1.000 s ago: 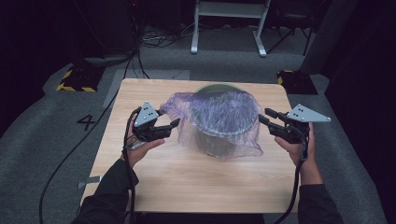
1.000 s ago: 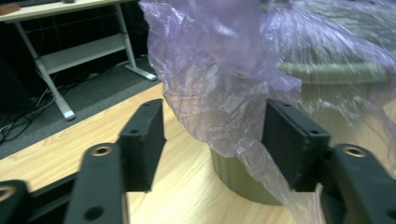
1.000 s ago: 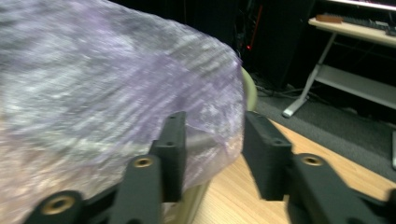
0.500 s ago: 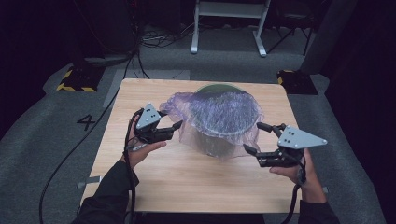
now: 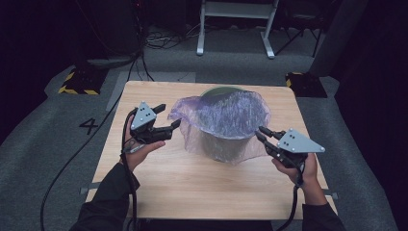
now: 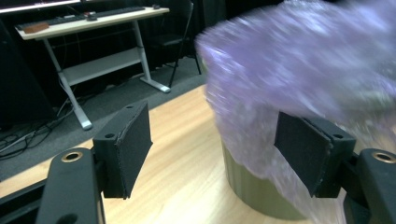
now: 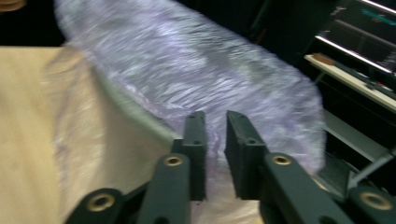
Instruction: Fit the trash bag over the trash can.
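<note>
Purple film, a thin bag (image 5: 226, 118), lies draped over a green bin (image 5: 222, 144) that stands on the surface (image 5: 159, 187) toward its far side. In the high view the bag covers the bin's top and hangs down the near wall in loose folds, but the far rim of the bin pokes out bare, so I judge the lining roughly half done: the film is on, not yet pulled even or tucked. The left tongs (image 5: 172, 126) sit just left of the bin, at the bag's flared edge. The right tongs (image 5: 262, 133) sit at the bin's right side, against the hanging film. Bare wood lies left, right and near of the bin, giving both hands free room; behind the bin the surface edge is close, with floor and a white stand beyond.

From the left gripper view, the left tongs (image 6: 215, 154) are spread wide with nothing between them. The bag (image 6: 308, 79) billows just ahead and over the right pad, and the bin's ribbed wall (image 6: 257, 193) shows beneath it.

From the right gripper view, the right tongs (image 7: 215, 154) are nearly together with a narrow gap. Film (image 7: 187, 74) lies in and behind that gap, but blur stops me telling whether they pinch it. What is left, I judge, is drawing the edge down around the rim.
</note>
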Action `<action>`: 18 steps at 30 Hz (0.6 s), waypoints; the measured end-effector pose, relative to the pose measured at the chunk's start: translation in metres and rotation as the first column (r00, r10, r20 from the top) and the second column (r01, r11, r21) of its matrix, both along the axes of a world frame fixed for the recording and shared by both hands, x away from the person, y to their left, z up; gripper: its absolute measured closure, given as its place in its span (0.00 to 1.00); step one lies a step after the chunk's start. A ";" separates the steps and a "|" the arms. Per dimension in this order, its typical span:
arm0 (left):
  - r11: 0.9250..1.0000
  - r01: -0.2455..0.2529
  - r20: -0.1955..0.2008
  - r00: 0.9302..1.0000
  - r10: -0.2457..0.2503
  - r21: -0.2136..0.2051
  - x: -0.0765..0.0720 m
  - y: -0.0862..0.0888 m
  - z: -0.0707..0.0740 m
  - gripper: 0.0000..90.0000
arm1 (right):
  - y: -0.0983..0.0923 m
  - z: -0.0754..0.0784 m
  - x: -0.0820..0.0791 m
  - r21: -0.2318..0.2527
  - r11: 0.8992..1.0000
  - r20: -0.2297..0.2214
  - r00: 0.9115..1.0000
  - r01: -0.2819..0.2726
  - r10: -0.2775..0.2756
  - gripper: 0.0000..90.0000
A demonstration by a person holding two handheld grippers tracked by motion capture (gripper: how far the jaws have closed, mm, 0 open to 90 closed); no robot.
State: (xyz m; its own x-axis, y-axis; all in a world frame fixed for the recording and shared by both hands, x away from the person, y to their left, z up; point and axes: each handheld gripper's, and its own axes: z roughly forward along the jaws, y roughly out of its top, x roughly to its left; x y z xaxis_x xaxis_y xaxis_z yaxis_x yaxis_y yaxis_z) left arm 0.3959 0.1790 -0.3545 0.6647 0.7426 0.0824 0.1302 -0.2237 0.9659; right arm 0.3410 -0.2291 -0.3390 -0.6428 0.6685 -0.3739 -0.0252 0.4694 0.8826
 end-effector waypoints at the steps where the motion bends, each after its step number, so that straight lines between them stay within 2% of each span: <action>1: 1.000 0.002 0.003 1.000 -0.002 -0.010 0.001 0.000 0.003 0.30 | -0.002 0.001 0.003 0.012 1.000 0.000 1.000 0.012 -0.012 0.92; 3: 1.000 -0.001 0.010 1.000 0.001 0.007 0.005 -0.003 0.007 0.30 | -0.005 0.003 0.010 0.027 0.999 0.000 0.999 0.042 -0.042 0.93; 6: 0.999 0.002 0.010 1.000 -0.003 0.037 0.012 -0.010 0.011 0.30 | -0.008 0.006 0.021 0.043 0.997 -0.008 0.998 0.060 -0.060 0.94; 8: 0.997 -0.012 0.008 1.000 0.012 0.074 0.019 -0.015 0.013 0.31 | -0.009 0.009 0.027 0.045 0.996 -0.009 0.998 0.070 -0.070 0.95; 9: 0.997 -0.009 0.004 1.000 0.008 0.076 0.023 -0.016 0.014 0.31 | -0.009 0.010 0.030 0.047 0.996 -0.007 0.997 0.079 -0.078 0.95; 12: 0.994 0.001 -0.007 1.000 0.000 0.105 0.032 -0.021 0.016 0.41 | -0.013 0.014 0.040 0.065 0.994 -0.021 0.996 0.089 -0.088 0.96; 14: 0.992 0.033 -0.020 0.999 -0.031 0.120 0.037 -0.025 0.018 0.54 | -0.016 0.017 0.048 0.061 0.992 -0.028 0.994 0.107 -0.105 0.96; 15: 0.989 0.035 -0.018 0.999 -0.033 0.140 0.040 -0.028 0.019 0.56 | -0.018 0.017 0.052 0.059 0.991 -0.031 0.993 0.117 -0.115 0.97; 17: 0.983 0.054 -0.009 0.999 -0.053 0.174 0.043 -0.034 0.020 0.70 | -0.022 0.018 0.061 0.050 0.988 -0.039 0.989 0.144 -0.143 0.98; 18: 0.981 0.054 -0.014 0.999 -0.052 0.186 0.045 -0.036 0.020 0.72 | -0.024 0.017 0.065 0.047 0.987 -0.044 0.987 0.156 -0.154 0.98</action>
